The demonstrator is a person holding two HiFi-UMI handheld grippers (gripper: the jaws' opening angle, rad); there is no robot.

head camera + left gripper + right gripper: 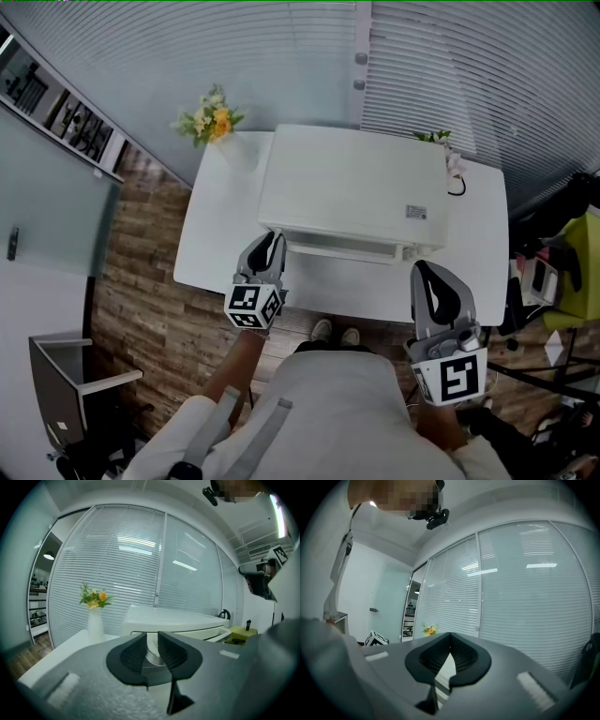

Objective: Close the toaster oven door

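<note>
A white toaster oven (pixel 352 187) stands in the middle of a white table (pixel 211 248). Its door (pixel 342 249) hangs down and juts out from the front face toward me. My left gripper (pixel 265 246) is at the oven's front left corner, just left of the door. In the left gripper view its jaws (pixel 152 645) stand open with nothing between them, and the oven (pixel 173 619) shows beyond the gap. My right gripper (pixel 431 277) hovers at the table's front right, apart from the oven. In the right gripper view its jaws (pixel 450 640) meet at the tips, holding nothing.
A white vase of yellow flowers (pixel 214 122) stands at the table's back left corner. A smaller plant (pixel 436 138) and a black cable (pixel 457 185) sit at the back right. A grey stand (pixel 75 375) is on the wooden floor at left; clutter (pixel 562 272) lies at right.
</note>
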